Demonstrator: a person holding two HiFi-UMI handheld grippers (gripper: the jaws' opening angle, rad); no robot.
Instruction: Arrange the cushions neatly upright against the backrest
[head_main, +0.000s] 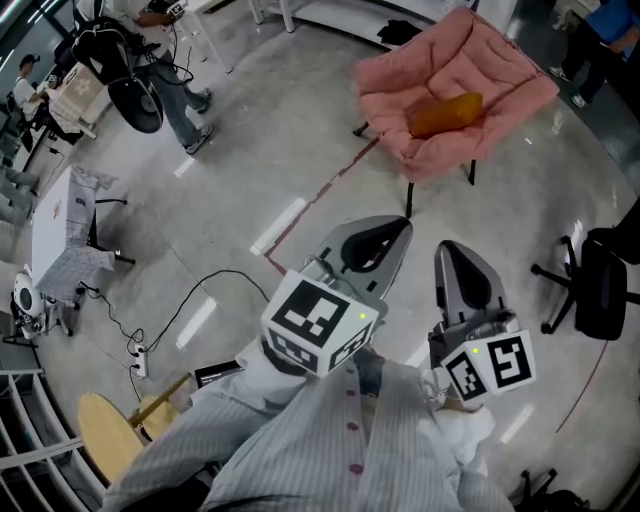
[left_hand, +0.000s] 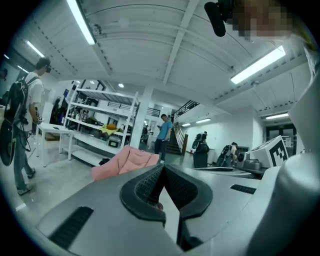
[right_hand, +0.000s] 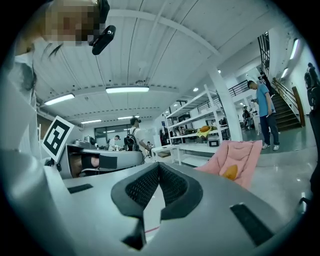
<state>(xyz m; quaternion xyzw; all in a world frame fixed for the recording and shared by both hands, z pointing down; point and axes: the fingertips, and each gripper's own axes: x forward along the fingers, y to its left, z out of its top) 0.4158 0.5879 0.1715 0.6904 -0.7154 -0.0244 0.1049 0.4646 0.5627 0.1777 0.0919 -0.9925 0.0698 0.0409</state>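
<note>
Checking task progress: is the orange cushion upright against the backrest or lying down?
Lying down: the orange cushion rests flat on the seat of the pink chair.

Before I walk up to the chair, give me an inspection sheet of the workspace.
Surface: bare floor with a red tape line.
Job's things: one orange cushion lying on the seat of the pink chair, not upright.
Clutter: stool at lower left.
Grippers: left gripper and right gripper shut, empty, well short of the chair.
Cables: black cable to a power strip.
Surroundings: office chair at right; table and people at left.
</note>
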